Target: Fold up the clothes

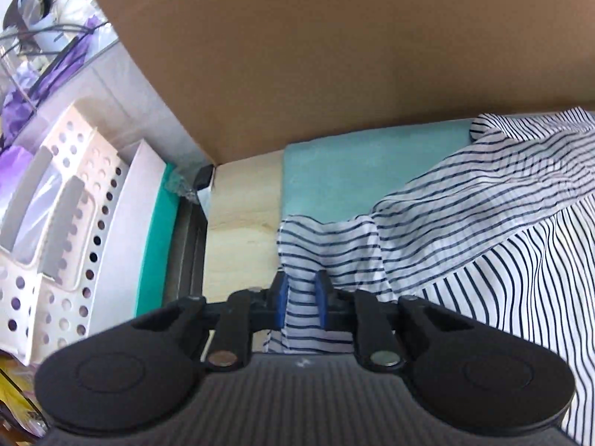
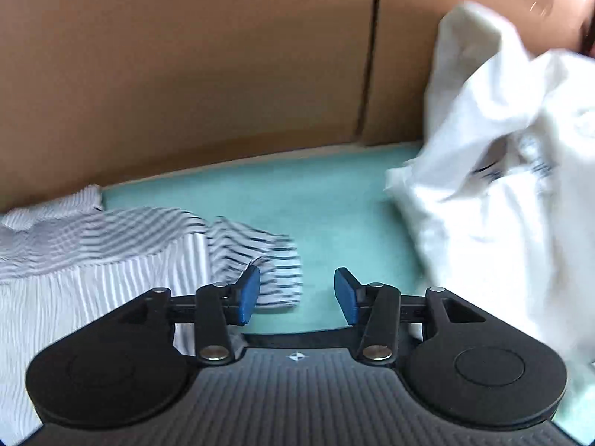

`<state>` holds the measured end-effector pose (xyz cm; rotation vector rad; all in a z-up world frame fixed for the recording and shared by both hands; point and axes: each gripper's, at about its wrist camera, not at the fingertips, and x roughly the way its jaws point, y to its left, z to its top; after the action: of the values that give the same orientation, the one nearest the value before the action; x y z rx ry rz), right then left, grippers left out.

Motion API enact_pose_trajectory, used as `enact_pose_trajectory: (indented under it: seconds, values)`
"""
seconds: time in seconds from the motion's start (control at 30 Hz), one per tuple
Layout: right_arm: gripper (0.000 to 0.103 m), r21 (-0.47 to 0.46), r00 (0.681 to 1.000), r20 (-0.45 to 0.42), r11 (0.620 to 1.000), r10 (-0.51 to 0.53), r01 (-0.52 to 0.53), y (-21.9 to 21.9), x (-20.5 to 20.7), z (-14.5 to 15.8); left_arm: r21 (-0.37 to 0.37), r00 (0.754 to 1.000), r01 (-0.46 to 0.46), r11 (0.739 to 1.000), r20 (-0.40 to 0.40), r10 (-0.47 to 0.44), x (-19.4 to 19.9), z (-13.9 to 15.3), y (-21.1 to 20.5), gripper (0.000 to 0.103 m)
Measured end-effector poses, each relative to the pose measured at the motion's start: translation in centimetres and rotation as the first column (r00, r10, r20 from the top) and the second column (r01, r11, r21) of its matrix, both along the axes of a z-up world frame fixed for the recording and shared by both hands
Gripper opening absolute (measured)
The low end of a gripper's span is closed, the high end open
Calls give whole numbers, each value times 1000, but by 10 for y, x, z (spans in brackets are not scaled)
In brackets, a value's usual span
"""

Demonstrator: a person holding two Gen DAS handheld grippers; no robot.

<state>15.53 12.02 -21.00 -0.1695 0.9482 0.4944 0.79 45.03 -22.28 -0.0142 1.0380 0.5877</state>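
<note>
A white shirt with dark stripes (image 1: 483, 230) lies spread on a teal mat (image 1: 353, 171). My left gripper (image 1: 302, 295) is shut on a bunched sleeve end of the striped shirt, the fabric pinched between the blue pads. In the right wrist view the same striped shirt (image 2: 93, 260) lies at the left with its cuff (image 2: 275, 264) just ahead of the left blue pad (image 2: 248, 293). My right gripper (image 2: 297, 295) is open over the teal mat (image 2: 297, 200), with nothing between its fingers.
A brown cardboard wall (image 1: 316, 55) stands behind the mat. A crumpled white garment (image 2: 502, 171) is heaped at the right. White perforated baskets (image 1: 63, 230) and clutter sit off the left edge, past a strip of pale wood tabletop (image 1: 241, 230).
</note>
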Motion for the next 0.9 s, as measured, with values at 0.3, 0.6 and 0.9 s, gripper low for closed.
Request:
enact_pose_trajectory:
  seconds: [0.3, 0.6, 0.9]
  values:
    - [0, -97, 992, 115, 993, -59, 70, -13, 29, 6, 28, 999, 38, 999, -29, -37, 4, -2, -1, 15]
    - [62, -35, 988, 99, 992, -121, 125, -57, 16, 34, 6, 1000, 24, 1000, -19, -24, -1, 0, 0, 16]
    - [25, -90, 966, -259, 996, 2, -26, -86, -104, 3, -25, 996, 59, 998, 70, -57, -44, 39, -22, 22]
